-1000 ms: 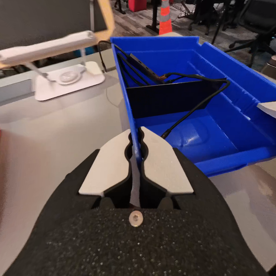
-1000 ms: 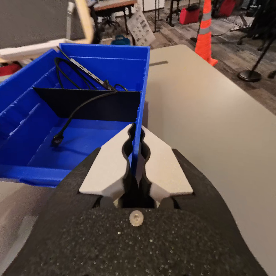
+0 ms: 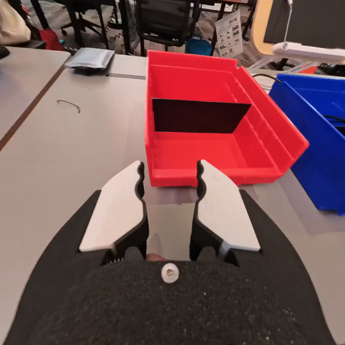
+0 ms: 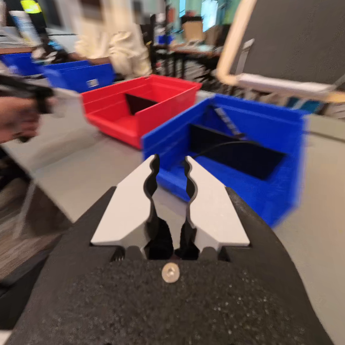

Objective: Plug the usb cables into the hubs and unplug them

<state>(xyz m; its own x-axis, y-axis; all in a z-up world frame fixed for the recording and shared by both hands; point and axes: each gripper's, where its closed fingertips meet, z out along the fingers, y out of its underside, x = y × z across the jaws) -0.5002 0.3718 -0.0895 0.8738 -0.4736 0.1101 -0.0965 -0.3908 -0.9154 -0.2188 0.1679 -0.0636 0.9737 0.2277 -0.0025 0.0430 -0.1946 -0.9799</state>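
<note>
The left hand-held gripper (image 3: 170,172), with pale grey fingers on a black body, was spread wide and held nothing. It hovered just short of the near wall of the red plastic storage bin (image 3: 261,179), its right finger overlapping that wall in the left wrist view; contact could not be confirmed. A black flat divider panel (image 3: 197,115) stood upright across the red bin, splitting it into a near and a far compartment; both showed no contents.

The right hand-held gripper (image 4: 171,160) was also spread, less widely, and gripped nothing. Its fingertips sat at the near left corner of the blue plastic storage bin (image 4: 261,201), apart from the wall as far as the blurred right wrist view allowed. Inside the blue bin a second black divider (image 4: 233,156) stood upright, and a thin black cable (image 4: 220,146) trailed over it toward the near compartment.

Both bins rested on the grey bench (image 3: 74,158), side by side and close together, the blue bin to the right of the red. A small bent wire piece (image 3: 69,104) lay toward the left edge of the bench, and a flat grey pouch (image 3: 89,59) lay at the far edge.
</note>
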